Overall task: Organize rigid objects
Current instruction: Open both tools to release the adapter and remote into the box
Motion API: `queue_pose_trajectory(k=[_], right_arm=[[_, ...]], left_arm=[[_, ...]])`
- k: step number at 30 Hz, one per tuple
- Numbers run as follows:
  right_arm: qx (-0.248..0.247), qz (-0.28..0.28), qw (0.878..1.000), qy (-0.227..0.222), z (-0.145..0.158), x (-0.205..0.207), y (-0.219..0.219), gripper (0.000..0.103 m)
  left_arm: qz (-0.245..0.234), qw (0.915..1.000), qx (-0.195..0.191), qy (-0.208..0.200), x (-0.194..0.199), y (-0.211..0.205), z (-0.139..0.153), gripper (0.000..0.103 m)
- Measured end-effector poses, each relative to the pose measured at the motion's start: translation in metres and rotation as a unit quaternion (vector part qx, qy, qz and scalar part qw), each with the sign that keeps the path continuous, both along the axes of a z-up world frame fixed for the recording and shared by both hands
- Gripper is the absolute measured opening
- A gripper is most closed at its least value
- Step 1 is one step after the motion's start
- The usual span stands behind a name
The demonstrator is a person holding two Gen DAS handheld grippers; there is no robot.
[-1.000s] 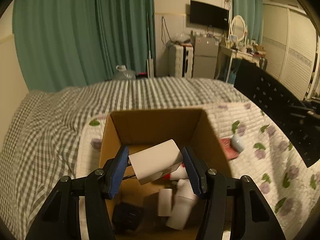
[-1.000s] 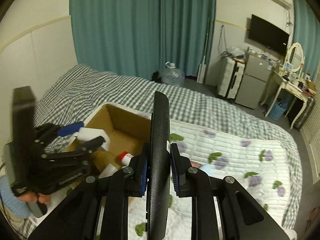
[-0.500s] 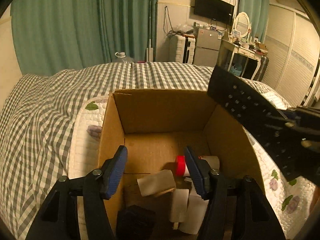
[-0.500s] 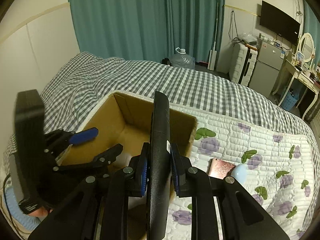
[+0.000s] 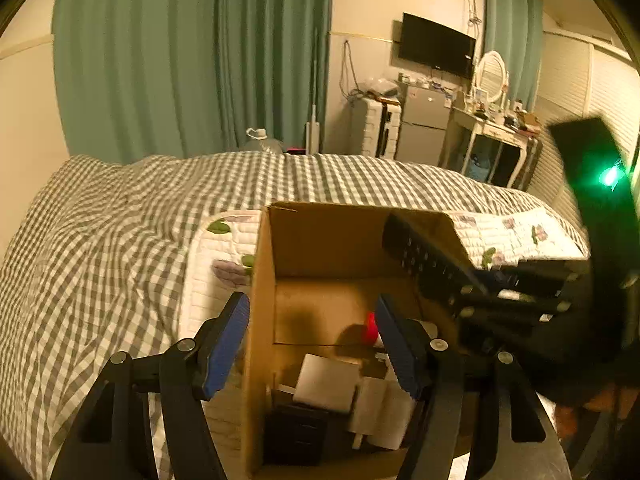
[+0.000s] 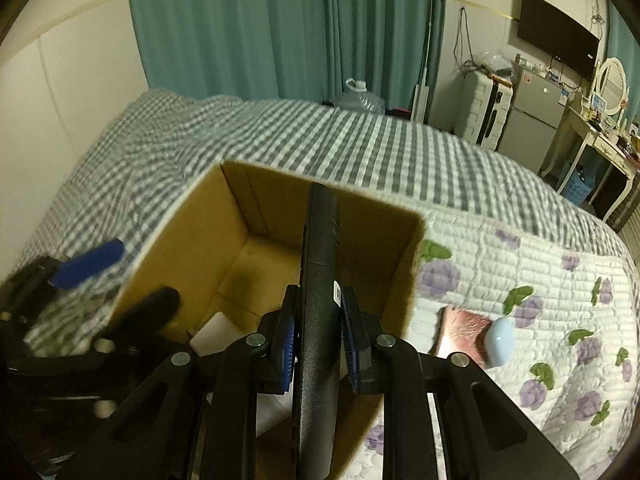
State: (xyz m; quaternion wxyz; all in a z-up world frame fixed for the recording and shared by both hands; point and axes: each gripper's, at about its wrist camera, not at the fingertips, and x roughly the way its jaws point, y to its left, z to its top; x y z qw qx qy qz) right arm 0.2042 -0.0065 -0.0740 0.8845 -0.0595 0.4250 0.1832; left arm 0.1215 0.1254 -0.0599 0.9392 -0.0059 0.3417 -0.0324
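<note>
An open cardboard box (image 5: 320, 240) stands on the bed. Inside lie a white box (image 5: 326, 382), a red-capped bottle (image 5: 370, 328), white bottles (image 5: 380, 404) and a black item (image 5: 296, 428). My left gripper (image 5: 312, 344) hangs above the box's near left corner, its jaws opening with nothing between the pads; one finger is outside the left wall. My right gripper (image 6: 318, 336) is shut on a long black remote (image 6: 320, 264), held edge-up over the box (image 6: 272, 208). In the left wrist view the remote (image 5: 432, 260) reaches in from the right. The left gripper (image 6: 120, 286) is blurred at the left.
A rose-coloured card (image 6: 464, 332) and a pale blue egg-shaped object (image 6: 500, 340) lie on the flowered quilt (image 6: 520, 280) right of the box. A checked blanket (image 5: 100, 260) covers the bed's far side. A wall is at the left, furniture at the back right.
My left gripper let go of the white box, which now lies in the cardboard box, and its jaws spread wider. My right gripper came down over the box with the remote.
</note>
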Motion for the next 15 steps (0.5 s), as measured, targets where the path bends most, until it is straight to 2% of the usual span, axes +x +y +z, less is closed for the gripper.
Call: queue_pose_trajectory(k=[4,6,8,12,14,15], right_arm=[[0.014,-0.004,1.000,0.015,-0.010,0.004,0.000,0.020],[0.018,-0.002,1.000,0.005,-0.005,0.003,-0.004,0.028],[0.021,-0.008,1.000,-0.011,0.005,0.000,-0.012,0.051],[0.027,-0.019,0.999,-0.040,0.025,-0.010,-0.040,0.056],[0.022,-0.027,0.998,-0.050,0.033,-0.015,-0.060,0.066],[0.019,-0.031,0.998,-0.055,0.037,-0.017,-0.069,0.068]], left_arm=[[0.017,0.9998,-0.002,-0.005,-0.002,0.004,0.002,0.068],[0.022,0.9997,0.000,-0.009,-0.002,0.005,0.003,0.068],[0.027,0.9995,0.004,-0.012,-0.005,0.005,0.004,0.068],[0.032,0.9992,0.023,-0.009,-0.008,-0.005,0.003,0.068],[0.032,0.9990,0.031,-0.009,-0.011,-0.013,0.004,0.068],[0.029,0.9990,0.033,-0.008,-0.013,-0.018,0.004,0.068]])
